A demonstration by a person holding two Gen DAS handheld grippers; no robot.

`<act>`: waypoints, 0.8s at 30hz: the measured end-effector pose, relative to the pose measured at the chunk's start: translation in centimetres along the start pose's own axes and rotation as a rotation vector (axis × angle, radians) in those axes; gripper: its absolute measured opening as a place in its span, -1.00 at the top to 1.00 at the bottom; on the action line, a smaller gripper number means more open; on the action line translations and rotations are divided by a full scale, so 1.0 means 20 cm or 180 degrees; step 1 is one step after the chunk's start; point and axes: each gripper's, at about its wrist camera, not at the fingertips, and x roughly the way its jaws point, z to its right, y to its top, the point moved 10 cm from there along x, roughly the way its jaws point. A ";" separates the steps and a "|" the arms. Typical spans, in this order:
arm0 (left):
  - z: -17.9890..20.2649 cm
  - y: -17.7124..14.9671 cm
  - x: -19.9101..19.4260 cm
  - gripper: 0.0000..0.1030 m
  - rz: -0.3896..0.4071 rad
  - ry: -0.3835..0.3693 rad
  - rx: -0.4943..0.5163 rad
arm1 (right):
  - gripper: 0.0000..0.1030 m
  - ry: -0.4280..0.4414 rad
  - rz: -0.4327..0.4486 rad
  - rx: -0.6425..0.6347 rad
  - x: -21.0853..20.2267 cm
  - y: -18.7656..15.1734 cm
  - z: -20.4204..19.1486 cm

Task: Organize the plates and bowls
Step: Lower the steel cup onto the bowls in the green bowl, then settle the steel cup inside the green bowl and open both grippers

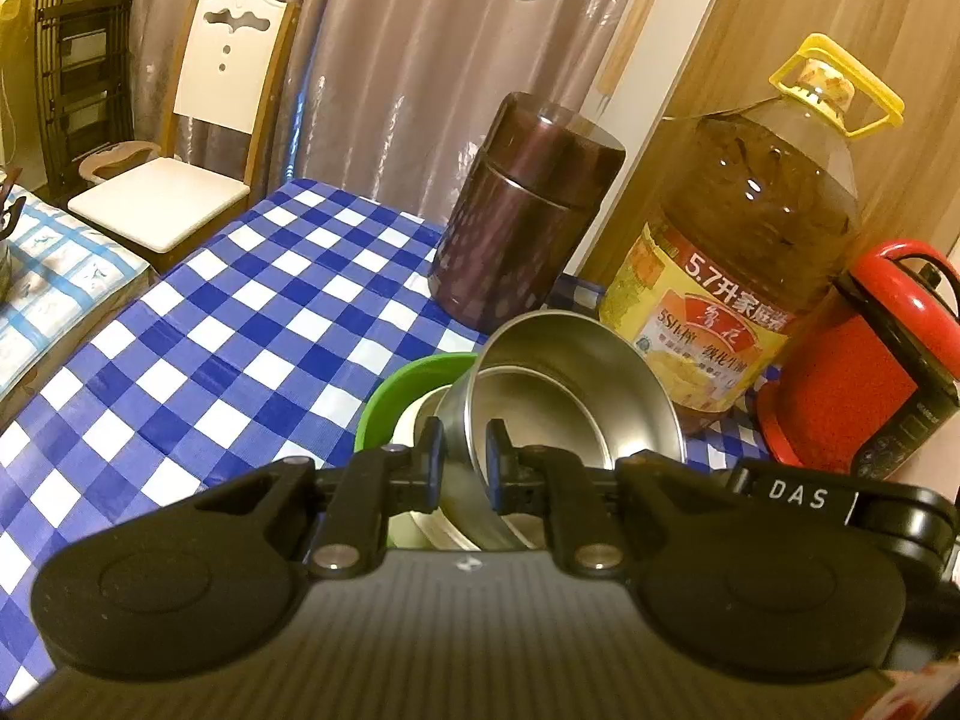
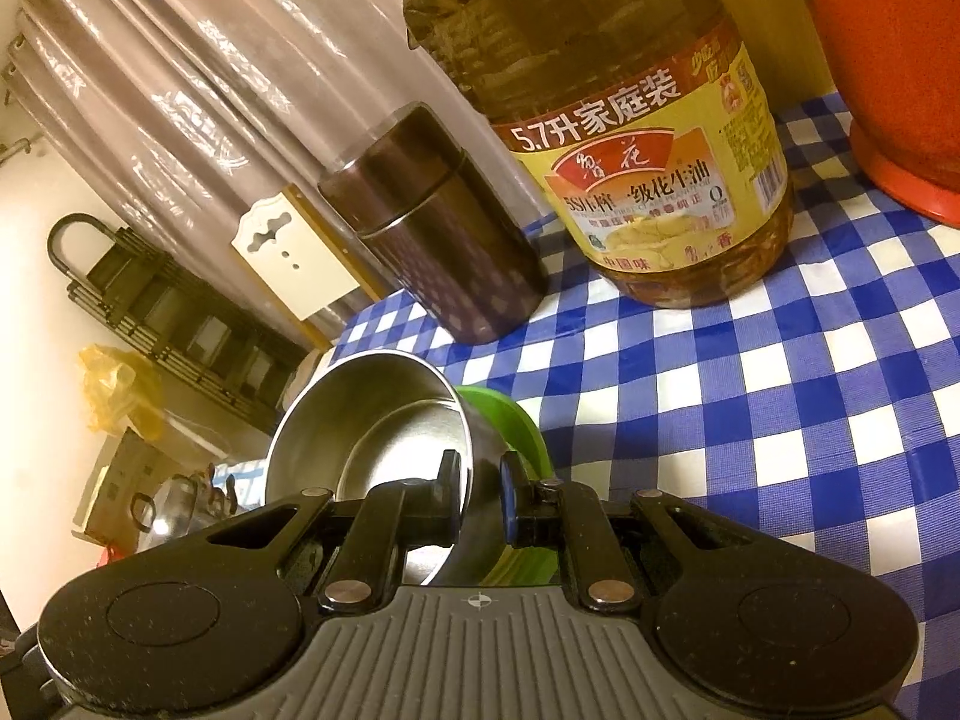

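Note:
A steel bowl (image 1: 576,396) is held tilted over a green bowl (image 1: 414,384) on the checked tablecloth. My left gripper (image 1: 465,465) is shut on the steel bowl's near wall, one finger inside, one outside. In the right wrist view, my right gripper (image 2: 480,498) is likewise shut on the wall of the steel bowl (image 2: 372,426), with the green bowl (image 2: 516,426) beneath and to its right. A pale rim of something shows inside the green bowl, mostly hidden.
A dark brown canister (image 1: 522,210), a large oil bottle (image 1: 738,252) and a red appliance (image 1: 864,360) stand behind the bowls. The blue checked tablecloth (image 1: 210,330) stretches left. A white chair (image 1: 192,138) stands beyond the table edge.

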 end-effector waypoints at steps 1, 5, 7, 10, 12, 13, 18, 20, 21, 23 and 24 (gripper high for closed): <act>0.00 0.00 0.00 0.76 -0.0005 0.0003 -0.0008 | 0.74 -0.0006 -0.0004 -0.0005 0.00 0.00 0.00; -0.02 -0.01 0.02 0.76 -0.0034 0.0020 -0.0056 | 0.74 -0.0028 -0.0026 -0.0007 0.03 -0.02 0.01; -0.02 -0.01 0.02 0.75 -0.0035 0.0028 -0.0054 | 0.74 -0.0039 -0.0040 -0.0009 0.04 -0.02 0.01; -0.02 -0.01 0.02 0.75 -0.0039 0.0029 -0.0061 | 0.74 -0.0046 -0.0052 -0.0014 0.05 -0.03 0.01; -0.02 -0.02 0.02 0.75 -0.0041 0.0028 -0.0061 | 0.73 -0.0044 -0.0058 -0.0010 0.06 -0.04 0.02; -0.02 -0.01 0.02 0.74 -0.0040 0.0026 -0.0062 | 0.73 -0.0045 -0.0059 -0.0008 0.06 -0.04 0.02; -0.04 -0.02 0.03 0.74 -0.0071 0.0020 -0.0177 | 0.72 0.0008 -0.0014 0.0060 0.06 -0.03 0.03; -0.05 -0.01 0.02 0.74 -0.0034 0.0039 -0.0196 | 0.70 0.0079 0.0016 0.0063 0.05 -0.02 0.01; -0.06 -0.01 0.02 0.74 -0.0019 0.0024 -0.0209 | 0.67 0.0087 0.0029 0.0051 0.05 -0.01 0.01; -0.05 0.00 0.00 0.74 0.0012 0.0012 -0.0223 | 0.62 0.0087 0.0043 0.0044 0.04 -0.01 0.00; -0.05 0.01 0.00 0.74 0.0027 0.0007 -0.0217 | 0.60 0.0092 0.0042 0.0046 0.04 0.00 0.00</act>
